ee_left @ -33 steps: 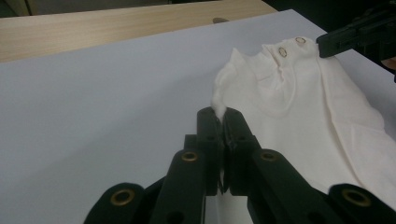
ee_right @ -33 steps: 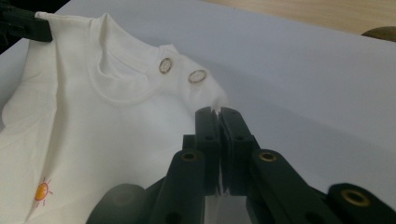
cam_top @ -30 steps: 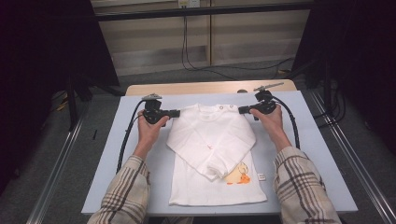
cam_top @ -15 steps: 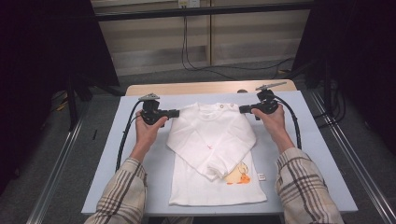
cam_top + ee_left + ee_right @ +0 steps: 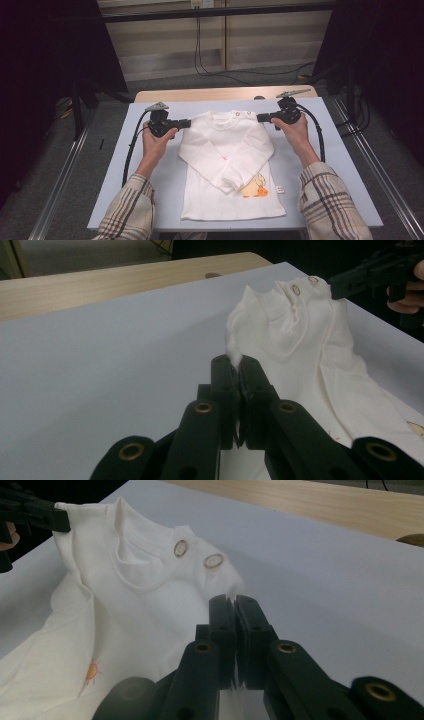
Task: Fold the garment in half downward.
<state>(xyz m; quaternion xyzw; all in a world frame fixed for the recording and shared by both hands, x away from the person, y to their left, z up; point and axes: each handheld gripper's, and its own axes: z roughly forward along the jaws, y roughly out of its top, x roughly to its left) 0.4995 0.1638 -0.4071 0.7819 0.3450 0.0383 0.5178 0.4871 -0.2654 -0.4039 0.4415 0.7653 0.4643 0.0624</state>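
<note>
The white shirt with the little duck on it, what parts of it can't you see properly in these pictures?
- High view: the folded sleeves cover part of the shirt front and part of the orange print.
- High view: the small label at its hem is too small to read.
- Left gripper view: the left hand-held gripper hides the pinched shoulder cloth.
- Right gripper view: the right hand-held gripper hides the other shoulder; the bottom edge cuts off the shirt's hem.

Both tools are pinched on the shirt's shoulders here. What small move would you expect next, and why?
Probably fold the top down toward the hem. The left tool and right tool each clamp a shoulder of the white shirt, its sleeves are already folded across the chest, and the collar end looks slightly raised off the table.
</note>
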